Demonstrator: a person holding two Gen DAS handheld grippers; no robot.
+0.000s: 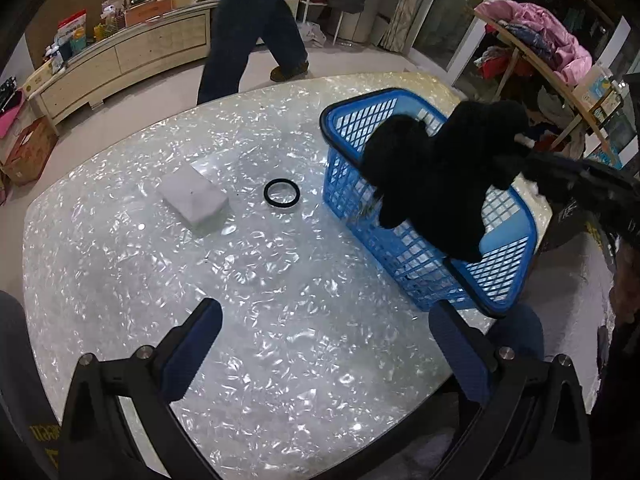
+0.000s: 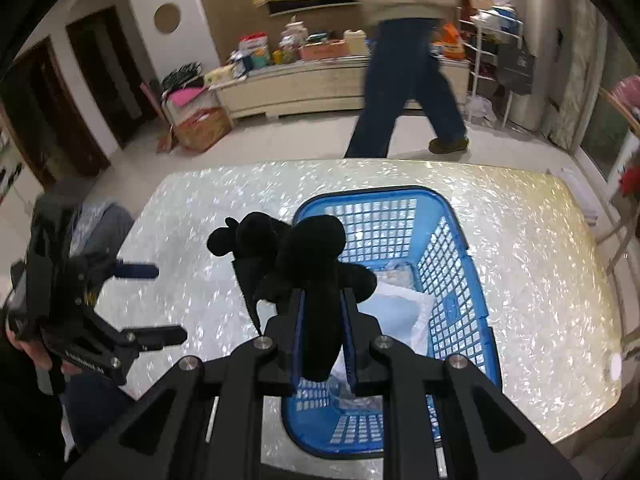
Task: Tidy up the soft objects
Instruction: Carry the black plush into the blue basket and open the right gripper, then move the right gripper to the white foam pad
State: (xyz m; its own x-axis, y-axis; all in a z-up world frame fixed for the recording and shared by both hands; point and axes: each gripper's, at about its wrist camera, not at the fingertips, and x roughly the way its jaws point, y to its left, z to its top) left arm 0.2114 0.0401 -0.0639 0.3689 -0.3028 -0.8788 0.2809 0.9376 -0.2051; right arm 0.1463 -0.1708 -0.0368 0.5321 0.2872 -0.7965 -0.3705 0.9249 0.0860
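My right gripper [image 2: 322,300] is shut on a black plush toy [image 2: 308,252] and holds it above the near end of the blue plastic basket [image 2: 452,268]. In the left wrist view the toy [image 1: 436,168] hangs over the basket [image 1: 360,192] at the right. A white and pale blue soft item [image 2: 400,308] lies inside the basket. My left gripper [image 1: 324,332] is open and empty, low over the table, left of the basket. It also shows in the right wrist view [image 2: 156,300]. A white sponge block [image 1: 194,196] lies on the table.
The pearly white table [image 1: 280,280] carries a black ring [image 1: 281,193] between the sponge and the basket. A person [image 2: 404,60] walks past beyond the far edge. A clothes rack [image 1: 540,52] stands at the right and a low cabinet [image 1: 120,60] at the back.
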